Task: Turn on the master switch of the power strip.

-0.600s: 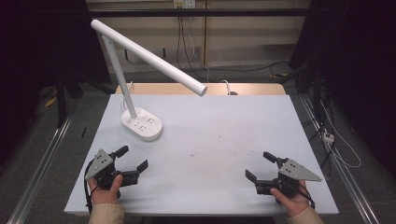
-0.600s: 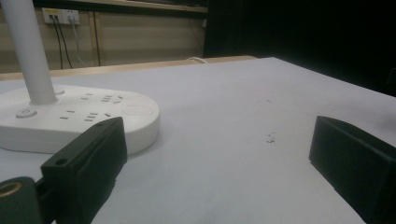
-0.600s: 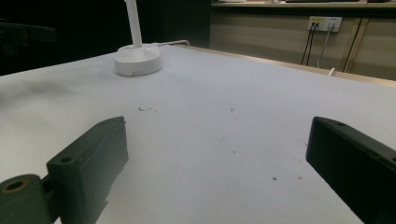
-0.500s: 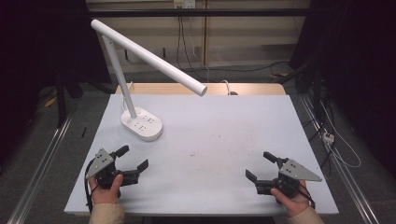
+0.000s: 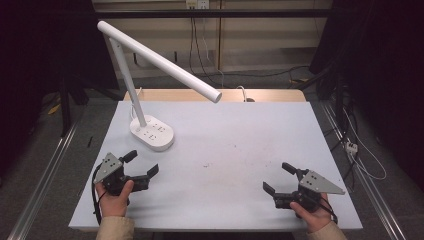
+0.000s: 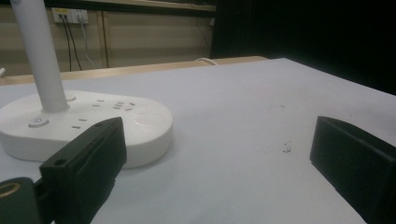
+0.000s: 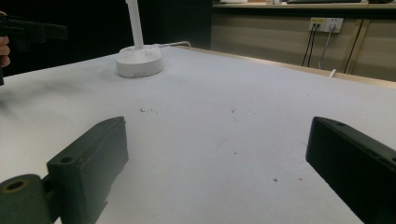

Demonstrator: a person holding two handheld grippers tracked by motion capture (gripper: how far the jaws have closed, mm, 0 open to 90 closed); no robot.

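resting on table (image 5: 225, 145) | both jaws apart (empty) | lamp (image 5: 151, 134) beyond left gripper (image 5: 143, 167)

So there's this white desk lamp (image 5: 151, 131) at the far left of my table (image 5: 240, 150), oval base with sockets and buttons, upright post, long tube arm slanting down toward the middle.

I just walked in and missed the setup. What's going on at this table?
A person sits at a white table with a two-jaw gripper in each hand. The left gripper and right gripper are both open and hold nothing. A white desk lamp stands at the table's far left, untouched, nearer the left gripper.
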